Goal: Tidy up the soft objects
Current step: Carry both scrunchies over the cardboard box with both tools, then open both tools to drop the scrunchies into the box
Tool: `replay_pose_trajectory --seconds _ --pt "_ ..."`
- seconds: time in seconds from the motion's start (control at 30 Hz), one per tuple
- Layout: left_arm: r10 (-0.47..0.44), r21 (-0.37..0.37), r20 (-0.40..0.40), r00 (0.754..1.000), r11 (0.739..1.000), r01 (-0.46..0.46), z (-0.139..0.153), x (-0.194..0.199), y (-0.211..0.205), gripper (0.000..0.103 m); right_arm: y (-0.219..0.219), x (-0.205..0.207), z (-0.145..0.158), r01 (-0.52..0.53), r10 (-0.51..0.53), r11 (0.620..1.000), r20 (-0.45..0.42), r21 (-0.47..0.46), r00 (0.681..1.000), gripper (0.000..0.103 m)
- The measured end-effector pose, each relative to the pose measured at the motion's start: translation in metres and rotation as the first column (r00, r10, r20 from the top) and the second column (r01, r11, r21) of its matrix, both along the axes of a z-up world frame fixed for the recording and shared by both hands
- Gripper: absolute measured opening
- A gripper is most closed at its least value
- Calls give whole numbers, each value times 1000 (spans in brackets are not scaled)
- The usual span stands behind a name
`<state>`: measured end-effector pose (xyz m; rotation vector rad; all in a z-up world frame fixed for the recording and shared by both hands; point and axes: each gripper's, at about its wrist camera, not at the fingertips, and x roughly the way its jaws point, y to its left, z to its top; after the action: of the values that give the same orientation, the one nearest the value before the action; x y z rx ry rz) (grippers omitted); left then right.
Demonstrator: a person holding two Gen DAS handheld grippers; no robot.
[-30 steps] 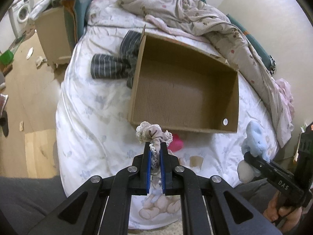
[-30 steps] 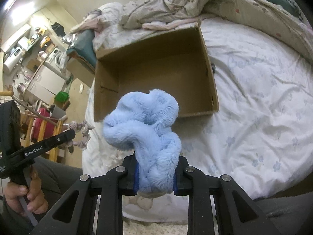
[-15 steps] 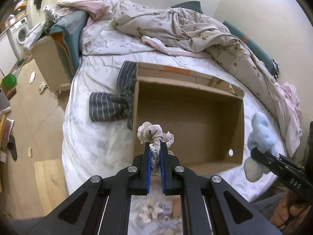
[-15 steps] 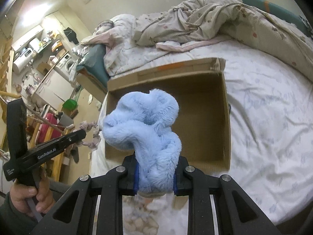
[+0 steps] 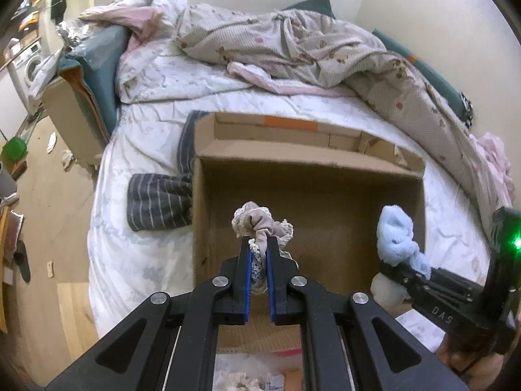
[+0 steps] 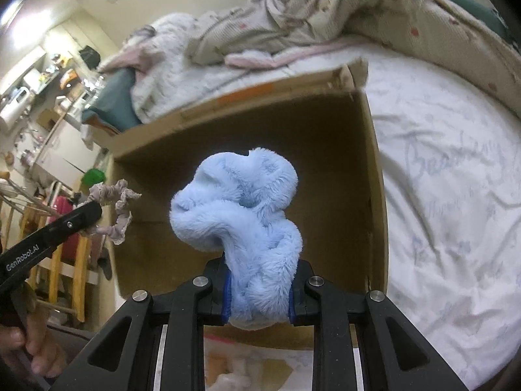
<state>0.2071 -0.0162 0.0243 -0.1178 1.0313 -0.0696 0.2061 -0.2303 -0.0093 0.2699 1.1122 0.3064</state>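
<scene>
An open, empty cardboard box [image 5: 325, 202] lies on the white bed; it also shows in the right wrist view [image 6: 325, 150]. My left gripper [image 5: 259, 254] is shut on a beige lace-edged scrunchie [image 5: 260, 223] and holds it over the box's near left part. My right gripper [image 6: 260, 288] is shut on a fluffy light blue soft toy [image 6: 241, 208] and holds it over the box's near right part. The toy also shows in the left wrist view [image 5: 395, 238], and the scrunchie shows in the right wrist view [image 6: 114, 207].
A striped grey garment [image 5: 159, 198] lies left of the box. A crumpled patterned duvet [image 5: 293, 42] covers the far side of the bed. A wooden floor [image 5: 42, 195] lies to the left. Small soft items lie on the bed below the box's near edge [image 5: 247, 378].
Both grippers have moved forward from short of the box to above its opening, carrying the scrunchie and the blue toy. Both stay shut.
</scene>
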Motion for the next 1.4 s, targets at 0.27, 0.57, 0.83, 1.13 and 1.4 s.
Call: replay_pose_trajectory --seconds 0.27,0.57,0.83,1.13,1.4 --pt "-37 28 -38 999 999 38 -35 11 -15 8 4 11 -23 8 -9 1000 -73 -24 997 27" --pt "-47 40 -86 995 998 51 -56 13 -10 8 9 12 -53 0 -10 999 -185 -53 983 28" --pt "-21 29 -111 994 999 24 -62 11 -6 8 7 13 -60 15 -22 999 -220 -32 975 32" --pt "-26 33 -107 994 999 30 -61 10 -9 9 0 14 -56 26 -31 999 -204 -25 978 45" --pt "3 19 -92 996 1000 -2 -56 10 -6 28 -8 15 -36 37 -35 999 -114 20 993 61"
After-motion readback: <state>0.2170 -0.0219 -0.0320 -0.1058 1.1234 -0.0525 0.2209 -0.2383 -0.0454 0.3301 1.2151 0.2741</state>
